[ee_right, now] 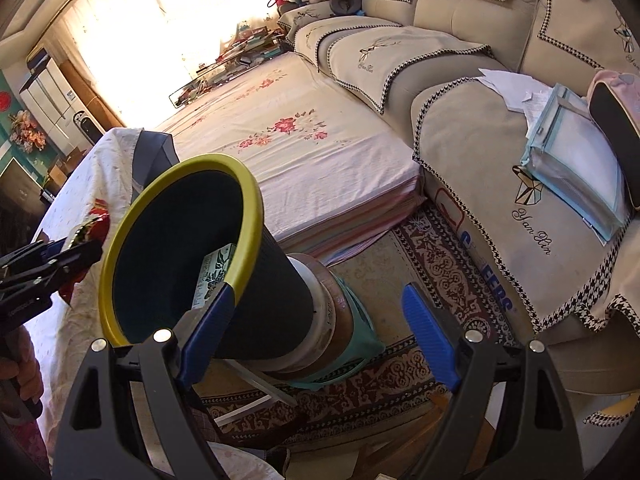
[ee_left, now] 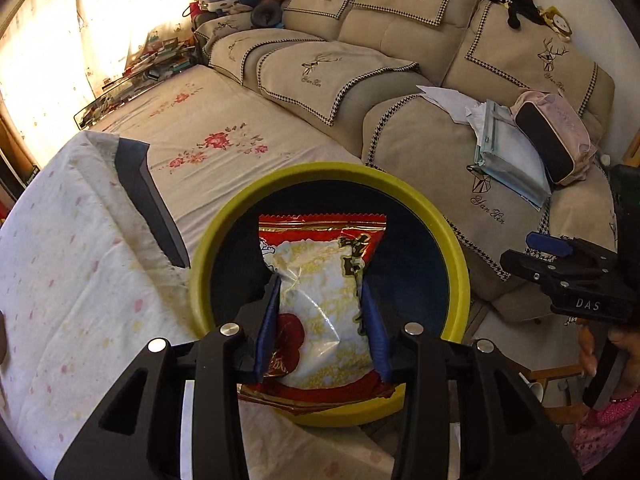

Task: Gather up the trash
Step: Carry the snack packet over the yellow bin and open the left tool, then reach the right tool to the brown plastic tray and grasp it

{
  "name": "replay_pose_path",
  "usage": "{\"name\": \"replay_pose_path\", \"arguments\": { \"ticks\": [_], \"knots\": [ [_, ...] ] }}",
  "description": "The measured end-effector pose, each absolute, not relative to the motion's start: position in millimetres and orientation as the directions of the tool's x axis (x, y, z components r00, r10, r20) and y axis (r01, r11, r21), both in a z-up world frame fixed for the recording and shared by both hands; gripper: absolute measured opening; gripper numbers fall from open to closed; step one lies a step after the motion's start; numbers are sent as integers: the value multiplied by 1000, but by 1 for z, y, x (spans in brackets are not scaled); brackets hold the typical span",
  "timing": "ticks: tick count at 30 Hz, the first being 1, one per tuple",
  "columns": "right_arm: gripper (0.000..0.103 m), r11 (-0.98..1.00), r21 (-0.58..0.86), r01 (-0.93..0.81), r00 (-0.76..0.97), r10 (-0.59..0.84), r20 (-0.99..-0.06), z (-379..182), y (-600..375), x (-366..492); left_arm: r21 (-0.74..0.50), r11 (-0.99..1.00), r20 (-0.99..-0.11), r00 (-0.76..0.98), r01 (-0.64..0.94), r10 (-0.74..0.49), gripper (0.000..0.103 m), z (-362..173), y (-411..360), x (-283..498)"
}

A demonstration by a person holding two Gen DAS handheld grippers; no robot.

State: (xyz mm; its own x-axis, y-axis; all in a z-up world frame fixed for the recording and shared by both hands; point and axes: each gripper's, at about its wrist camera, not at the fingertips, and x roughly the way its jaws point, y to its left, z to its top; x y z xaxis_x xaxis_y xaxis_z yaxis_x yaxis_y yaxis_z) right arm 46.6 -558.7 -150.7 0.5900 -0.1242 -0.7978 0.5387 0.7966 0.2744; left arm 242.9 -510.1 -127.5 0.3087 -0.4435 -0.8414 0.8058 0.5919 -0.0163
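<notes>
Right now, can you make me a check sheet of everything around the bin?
Surface: cloth-covered table, stained near the bin.
Job's things: red-and-white snack wrapper held above the yellow-rimmed bin; a printed packet already lies inside.
Clutter: papers and folder, pink pouch on the sofa.
Grippers: left gripper pinches the wrapper; right gripper open, one finger at the bin's rim.
Cables: nothing seen.
Surroundings: beige sofa, floral sheet, patterned rug, bright window.

"Yan Xin" on sofa cover point(ee_right: 516, 184), "DAS" on right gripper point(ee_left: 548, 246)
</notes>
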Motion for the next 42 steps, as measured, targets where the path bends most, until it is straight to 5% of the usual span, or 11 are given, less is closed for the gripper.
{"name": "replay_pose_path", "arguments": {
  "ticks": [12,16,29,42],
  "knots": [
    [81,783,280,556,582,-126,-804,-155,-563,43,-47,602,-862,272,797,-428,64,-150,-531,260],
    [81,793,272,546,583,-126,-803,-150,-555,46,-51,603,-859,273,796,-433,86,-147,-522,258],
    [82,846,224,483,580,-119,-806,-135,-515,73,-164,739,-729,424,653,-537,89,-76,-356,226],
    [82,975,196,102,664,80,-743,-79,-351,194,-140,963,-667,697,229,-262,92,-63,-101,184]
  ]
}}
